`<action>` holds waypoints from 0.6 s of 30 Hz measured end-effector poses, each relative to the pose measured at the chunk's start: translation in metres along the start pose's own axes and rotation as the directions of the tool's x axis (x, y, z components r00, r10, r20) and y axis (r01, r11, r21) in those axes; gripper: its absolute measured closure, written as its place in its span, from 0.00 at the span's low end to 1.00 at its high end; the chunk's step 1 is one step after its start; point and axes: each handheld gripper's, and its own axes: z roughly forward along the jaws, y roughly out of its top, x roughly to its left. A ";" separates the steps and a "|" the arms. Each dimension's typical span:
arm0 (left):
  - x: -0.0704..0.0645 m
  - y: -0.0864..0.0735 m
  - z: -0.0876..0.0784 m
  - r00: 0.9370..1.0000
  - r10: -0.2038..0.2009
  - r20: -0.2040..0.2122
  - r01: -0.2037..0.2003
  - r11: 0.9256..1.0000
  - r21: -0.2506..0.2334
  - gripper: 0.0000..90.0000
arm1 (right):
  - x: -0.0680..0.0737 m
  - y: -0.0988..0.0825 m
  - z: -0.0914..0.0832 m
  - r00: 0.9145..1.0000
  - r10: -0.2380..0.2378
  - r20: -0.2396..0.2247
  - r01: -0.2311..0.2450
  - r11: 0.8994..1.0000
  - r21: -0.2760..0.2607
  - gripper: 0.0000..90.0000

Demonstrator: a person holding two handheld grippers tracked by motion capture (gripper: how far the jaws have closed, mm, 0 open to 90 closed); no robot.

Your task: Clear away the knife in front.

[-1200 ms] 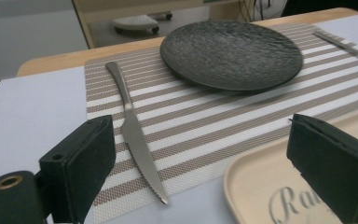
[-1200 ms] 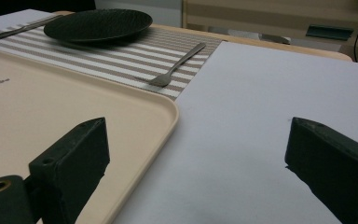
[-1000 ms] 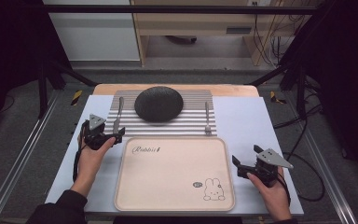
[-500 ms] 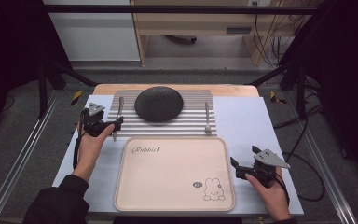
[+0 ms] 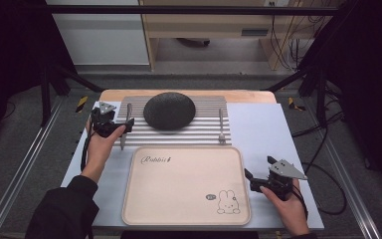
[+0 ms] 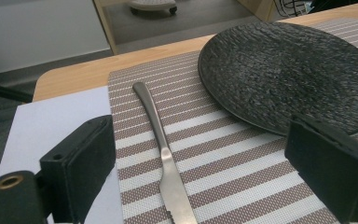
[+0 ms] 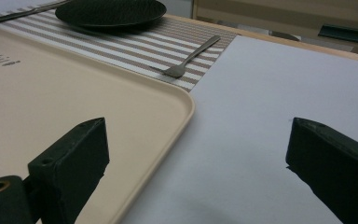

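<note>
In the high view, the left gripper (image 5: 121,128) stood at the left of centre in the frame, over the left edge of the striped mat (image 5: 206,127), with the knife (image 5: 125,126) lying lengthwise just beneath its tip. The left gripper view resolved what the high view could not: the jaws stood wide apart and empty, one on either side of the knife (image 6: 164,161), and the serrated part of the blade ran out at the bottom centre of that frame between them. Whether either jaw touched the knife could not be told. The same view showed the dark plate (image 6: 293,70) at the upper right, its rough texture plain, resting on the mat just right of the knife handle; in the high view the plate (image 5: 169,110) read merely as a dark round form at upper centre.

The right gripper (image 5: 252,180) sat at the lower right of the high view, just beside the right rim of the beige tray (image 5: 129,209). The right gripper view showed its jaws wide open and holding nothing, the left jaw over the tray corner (image 7: 177,100), the right jaw over the pale surface (image 7: 279,88). The fork (image 7: 189,58) lay at upper centre there, on the mat's edge; the high view placed the fork (image 5: 221,127) right of the plate.
</note>
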 end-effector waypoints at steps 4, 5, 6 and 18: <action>0.000 0.002 0.004 1.000 0.009 -0.004 -0.009 1.000 0.005 0.10 | 0.000 0.000 0.000 1.000 0.003 -0.001 -0.003 1.000 -0.001 0.07; 0.000 0.003 0.005 1.000 0.012 -0.007 -0.012 1.000 0.008 0.10 | 0.000 0.000 0.000 1.000 0.003 -0.001 -0.003 1.000 -0.001 0.07; 0.001 0.003 0.007 1.000 0.011 -0.008 -0.011 1.000 0.008 0.10 | 0.000 0.000 0.000 1.000 0.003 -0.001 -0.003 1.000 -0.001 0.07; 0.002 0.001 0.021 1.000 0.016 -0.019 -0.015 0.999 0.053 0.15 | 0.000 0.000 0.000 1.000 0.002 -0.007 -0.002 1.000 -0.002 0.07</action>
